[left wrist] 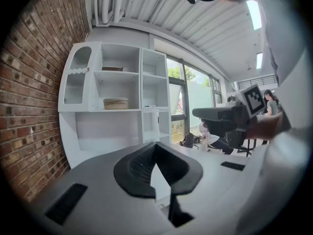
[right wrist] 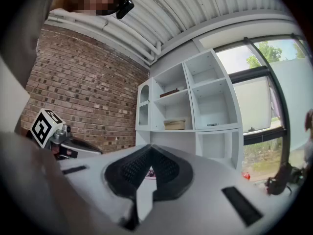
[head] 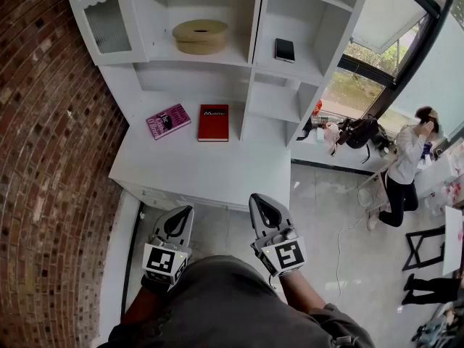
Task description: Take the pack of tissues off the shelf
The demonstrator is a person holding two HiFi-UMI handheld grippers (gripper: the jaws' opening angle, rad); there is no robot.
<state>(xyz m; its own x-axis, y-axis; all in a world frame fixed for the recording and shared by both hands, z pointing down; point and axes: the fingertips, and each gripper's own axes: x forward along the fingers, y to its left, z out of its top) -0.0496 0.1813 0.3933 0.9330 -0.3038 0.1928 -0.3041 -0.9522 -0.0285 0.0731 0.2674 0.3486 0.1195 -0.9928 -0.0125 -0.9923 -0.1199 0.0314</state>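
Grippers: two. Left gripper (head: 179, 222) and right gripper (head: 264, 209) side by side low in head view, well short of white shelf unit (head: 203, 172), each with one marker cube. Jaws of both pressed together, nothing between them, as seen in left gripper view and right gripper view alike.

Books: two, lying flat on lower open shelf, near each other but apart; magenta book (head: 168, 120) skewed at left, red book (head: 213, 122) square-on at right.

Round tan box (head: 200, 36): one, lidded, low and wide, on middle shelf left of upright divider.

Dark flat rectangle (head: 284, 49): one, small, thin, black, lying flat in compartment just right of that divider, on about same level as round tan box.

Pack of tissues: not to be picked out for certain in any view. Dark flat rectangle the only pack-like thing on the shelves, too small to tell whether tissues or something else; far from both grippers, untouched.

Glazed cabinet door (head: 105, 13): one, at upper left of unit.

Brick wall (head: 43, 158) at left, window (head: 362, 85) at right.

Standing person (head: 406, 158): one, well off to the right by the window.
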